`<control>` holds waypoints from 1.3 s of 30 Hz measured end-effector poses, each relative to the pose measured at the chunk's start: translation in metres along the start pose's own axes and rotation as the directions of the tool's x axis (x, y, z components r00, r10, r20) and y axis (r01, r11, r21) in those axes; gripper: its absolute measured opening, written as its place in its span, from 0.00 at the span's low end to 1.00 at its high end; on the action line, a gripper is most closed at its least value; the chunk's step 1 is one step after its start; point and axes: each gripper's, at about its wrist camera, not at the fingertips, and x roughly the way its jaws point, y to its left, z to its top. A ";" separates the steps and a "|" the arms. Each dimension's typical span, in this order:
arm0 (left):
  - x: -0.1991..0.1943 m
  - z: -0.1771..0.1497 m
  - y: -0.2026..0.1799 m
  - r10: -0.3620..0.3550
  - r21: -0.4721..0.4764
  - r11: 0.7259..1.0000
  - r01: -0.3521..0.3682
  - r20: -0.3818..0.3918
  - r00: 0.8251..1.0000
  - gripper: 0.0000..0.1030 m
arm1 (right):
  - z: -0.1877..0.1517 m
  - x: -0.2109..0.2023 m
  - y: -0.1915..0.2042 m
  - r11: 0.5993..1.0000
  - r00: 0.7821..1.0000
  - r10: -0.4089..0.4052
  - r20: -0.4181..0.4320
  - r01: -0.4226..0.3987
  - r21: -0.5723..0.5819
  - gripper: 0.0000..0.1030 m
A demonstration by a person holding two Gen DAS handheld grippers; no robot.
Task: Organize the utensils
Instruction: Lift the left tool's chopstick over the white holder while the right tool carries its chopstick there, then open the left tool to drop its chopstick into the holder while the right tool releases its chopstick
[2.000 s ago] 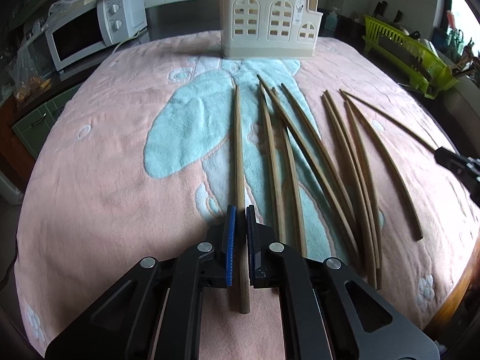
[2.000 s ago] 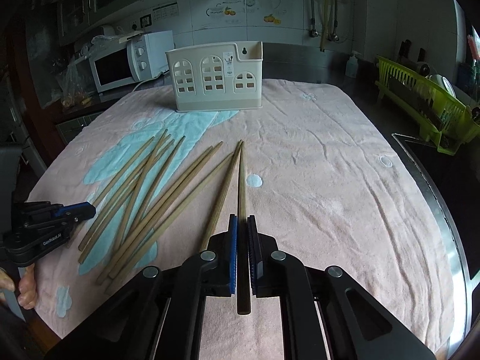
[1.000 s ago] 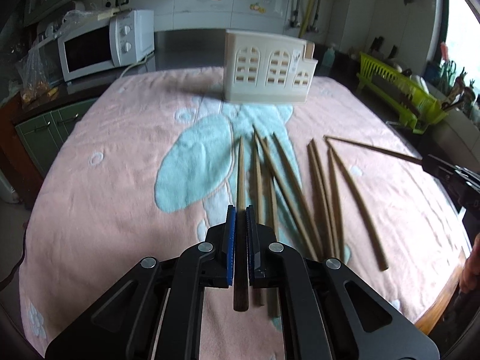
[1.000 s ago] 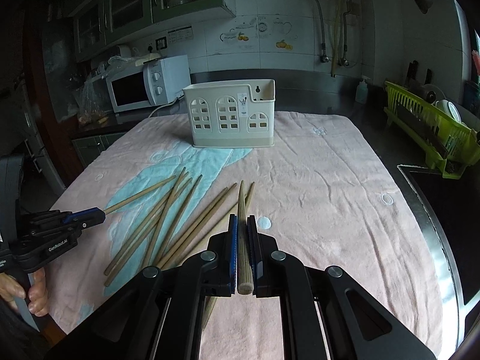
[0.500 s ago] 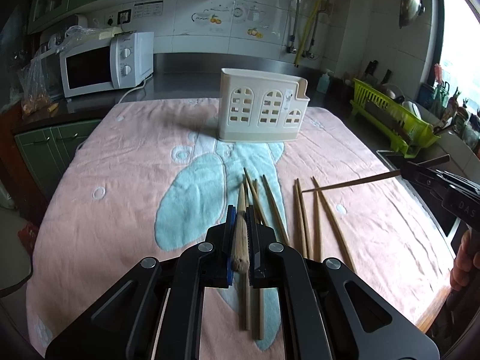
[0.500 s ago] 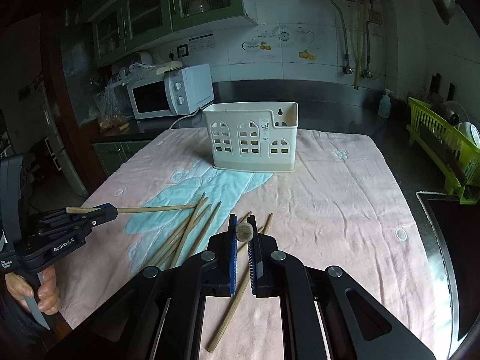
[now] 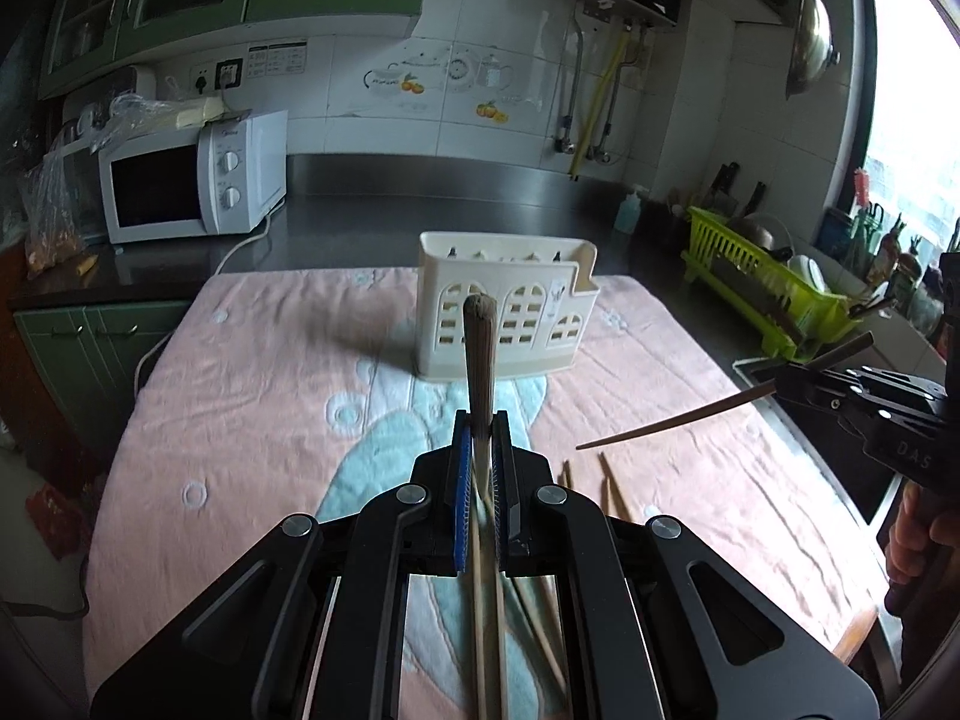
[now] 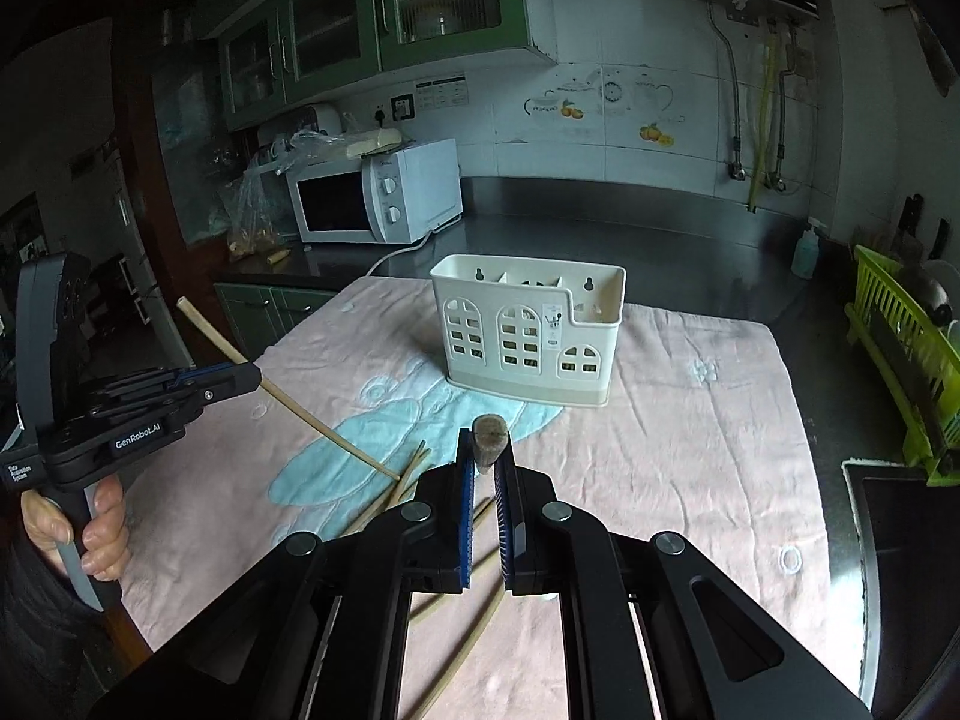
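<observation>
My left gripper (image 7: 479,420) is shut on a wooden chopstick (image 7: 480,354), whose thick end tilts up in front of the cream utensil holder (image 7: 507,324). My right gripper (image 8: 483,438) is shut on another chopstick (image 8: 489,441), its blunt end pointing at the camera, below the holder (image 8: 528,336). From the left wrist view the right gripper (image 7: 780,387) holds its chopstick (image 7: 672,423) slanting down over the cloth. From the right wrist view the left gripper (image 8: 255,375) carries its chopstick (image 8: 306,417) the same way. Several loose chopsticks (image 8: 390,498) lie on the pink cloth (image 8: 690,450).
A white microwave (image 7: 192,180) stands on the dark counter at the back left. A green dish rack (image 7: 768,288) sits on the right beside a sink edge. A person's hand (image 8: 78,531) grips the left tool's handle. Green cabinets hang above.
Both grippers have risen with their chopsticks, lifting them off the cloth. The chopsticks' thick ends now tilt up toward the cameras, and the holder sits lower in both views.
</observation>
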 end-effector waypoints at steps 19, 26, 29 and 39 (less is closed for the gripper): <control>0.011 0.154 -0.016 0.059 0.047 0.996 -0.071 0.211 0.976 0.05 | 0.116 0.006 -0.044 0.996 0.993 -0.074 0.095 0.078 -0.040 0.06; 0.064 0.183 -0.010 0.107 0.057 0.992 -0.116 0.141 0.984 0.05 | 0.140 0.049 -0.059 0.994 0.994 -0.099 0.044 0.101 -0.051 0.06; 0.086 0.186 -0.004 0.103 0.043 0.993 -0.108 0.094 0.990 0.05 | 0.144 0.071 -0.064 0.992 0.994 -0.111 0.004 0.111 -0.056 0.06; 0.126 0.176 0.007 0.093 0.024 0.995 -0.094 0.020 0.995 0.06 | 0.136 0.127 -0.074 0.993 0.988 -0.113 -0.106 0.108 -0.053 0.06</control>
